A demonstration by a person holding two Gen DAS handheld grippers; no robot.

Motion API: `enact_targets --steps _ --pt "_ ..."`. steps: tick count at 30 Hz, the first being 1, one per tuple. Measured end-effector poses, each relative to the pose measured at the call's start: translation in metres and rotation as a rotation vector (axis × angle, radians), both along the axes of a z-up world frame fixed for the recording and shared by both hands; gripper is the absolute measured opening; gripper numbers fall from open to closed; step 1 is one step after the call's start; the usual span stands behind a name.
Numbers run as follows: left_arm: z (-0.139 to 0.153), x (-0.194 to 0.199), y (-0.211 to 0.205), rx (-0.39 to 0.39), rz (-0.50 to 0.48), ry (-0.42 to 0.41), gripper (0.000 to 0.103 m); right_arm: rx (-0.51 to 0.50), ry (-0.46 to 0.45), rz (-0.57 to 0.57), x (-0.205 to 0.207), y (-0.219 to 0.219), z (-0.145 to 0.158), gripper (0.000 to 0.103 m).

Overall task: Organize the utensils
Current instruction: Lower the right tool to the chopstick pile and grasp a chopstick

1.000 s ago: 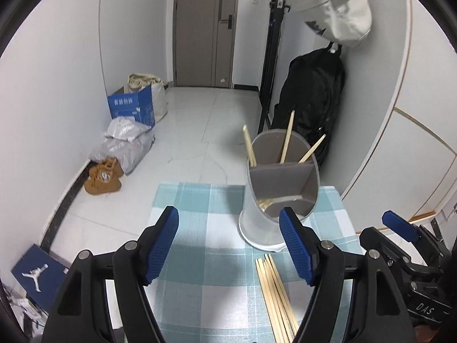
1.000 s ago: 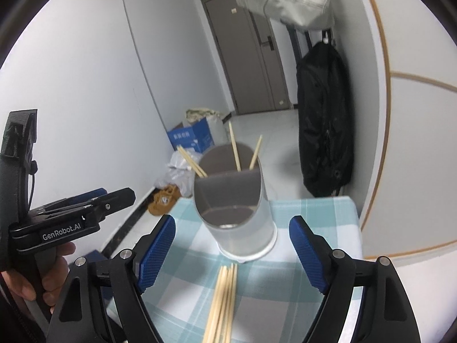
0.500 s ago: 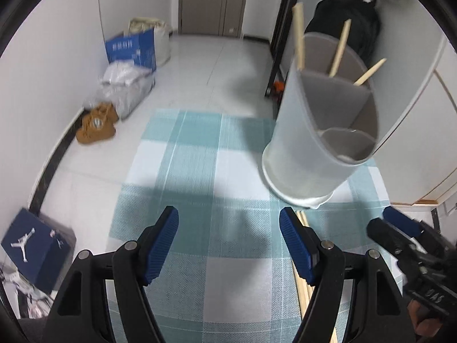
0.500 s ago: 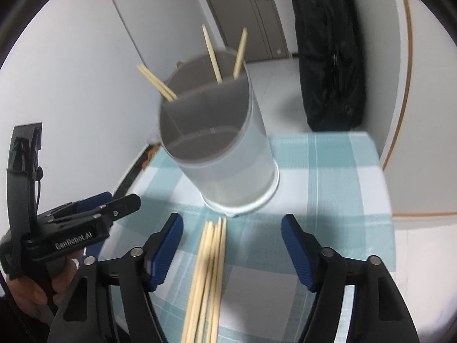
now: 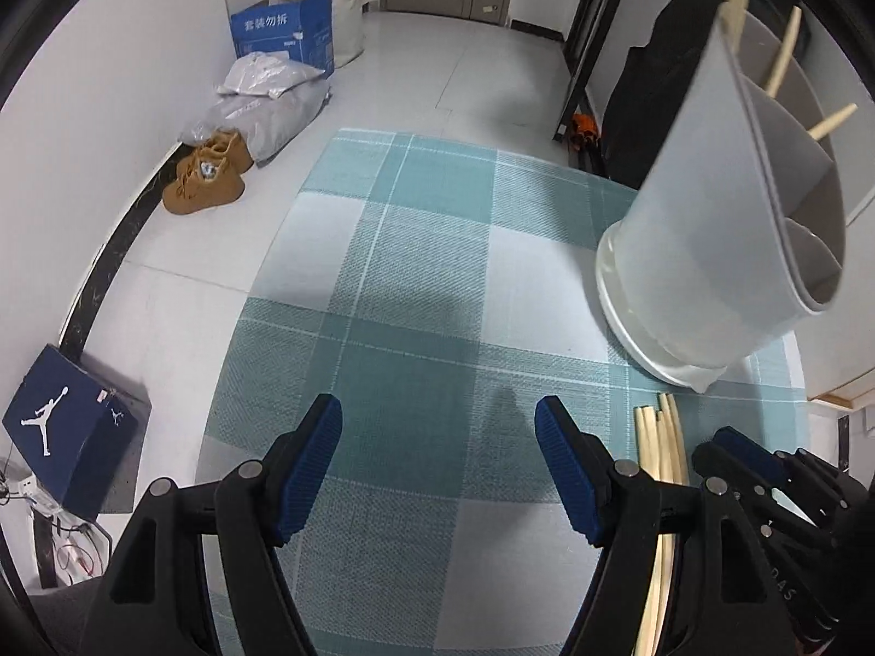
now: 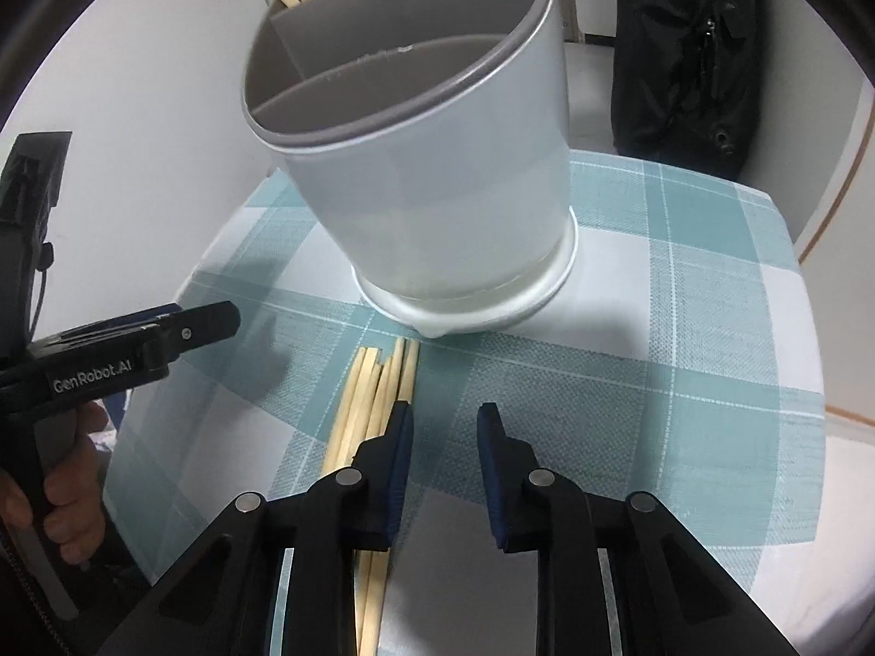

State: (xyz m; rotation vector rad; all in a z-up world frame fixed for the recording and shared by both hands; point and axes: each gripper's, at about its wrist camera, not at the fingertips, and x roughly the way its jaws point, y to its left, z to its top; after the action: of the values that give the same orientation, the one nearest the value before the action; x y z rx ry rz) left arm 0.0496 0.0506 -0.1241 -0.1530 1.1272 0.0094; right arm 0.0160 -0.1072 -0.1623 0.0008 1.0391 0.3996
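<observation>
- Down on a small table covered with a teal and white checked cloth (image 6: 683,328), two handheld grippers hover close above the surface.
- The right gripper (image 6: 444,426) has blue pads on black fingers; its jaws are closing and stand narrowly apart, with only bare cloth showing between the tips.
- A bundle of pale wooden chopsticks (image 6: 377,382) lies flat on the cloth, running from near the bottom of the right view up to the foot of a holder. The right gripper's left finger overlaps the bundle's right edge; whether it touches the sticks cannot be told.
- A grey utensil holder (image 6: 437,175) stands upright on the cloth just beyond the chopstick tips. Inner walls divide it into compartments, and the nearest compartment looks empty.
- More chopsticks (image 5: 782,52) stand tilted in the holder's far compartments, poking above the rim.
- The left gripper (image 5: 437,464) holds its jaws wide open over bare cloth, with nothing between them; it sits to the left of the bundle.
- A hand (image 6: 65,514) grips the left tool's handle at the left edge of the right view.
- Off the table, a tiled floor holds brown shoes (image 5: 210,175), grey plastic bags (image 5: 268,104), a blue cardboard box (image 5: 284,33) and a dark blue shoebox (image 5: 65,448).
- A black bag (image 6: 689,49) hangs against the wall behind the table.
</observation>
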Motion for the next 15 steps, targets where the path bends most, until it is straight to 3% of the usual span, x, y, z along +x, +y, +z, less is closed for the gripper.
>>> enact_targets --steps 7,15 --pt "0.0 0.001 0.002 -0.008 0.007 0.013 0.069 -0.014 -0.006 0.036 0.006 0.012 -0.002 0.018" --pt "-0.004 0.004 0.012 -0.003 0.02 0.031 0.069 -0.181 -0.054 0.069 0.007 0.036 -0.003 0.019"
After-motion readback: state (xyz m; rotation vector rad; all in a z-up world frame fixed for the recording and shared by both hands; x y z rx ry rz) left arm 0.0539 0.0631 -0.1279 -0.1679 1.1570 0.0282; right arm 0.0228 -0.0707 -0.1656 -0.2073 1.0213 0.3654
